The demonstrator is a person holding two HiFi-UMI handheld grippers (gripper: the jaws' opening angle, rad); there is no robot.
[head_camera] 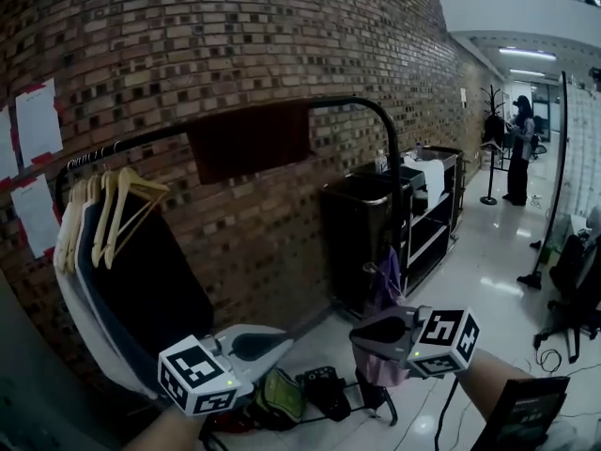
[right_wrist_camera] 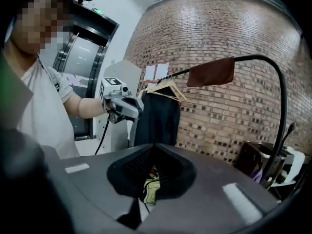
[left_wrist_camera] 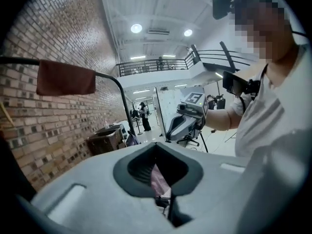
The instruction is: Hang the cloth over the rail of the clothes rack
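Observation:
A dark reddish-brown cloth (head_camera: 249, 139) hangs draped over the black top rail (head_camera: 357, 103) of the clothes rack, in front of the brick wall. The left gripper view shows the cloth (left_wrist_camera: 66, 78) high on the left, and the right gripper view shows the cloth (right_wrist_camera: 210, 72) high on the right. My left gripper (head_camera: 272, 344) is low and well below the rail, shut and empty. My right gripper (head_camera: 364, 333) is beside it at about the same height, also shut with nothing in it. Neither gripper touches the cloth.
Wooden hangers with dark and pale garments (head_camera: 122, 242) fill the rail's left end. A black cart (head_camera: 376, 224) stands by the rack's right post. Bags (head_camera: 310, 393) lie on the floor under the grippers. A person (head_camera: 519, 148) stands far off on the right, near an office chair (head_camera: 573, 289).

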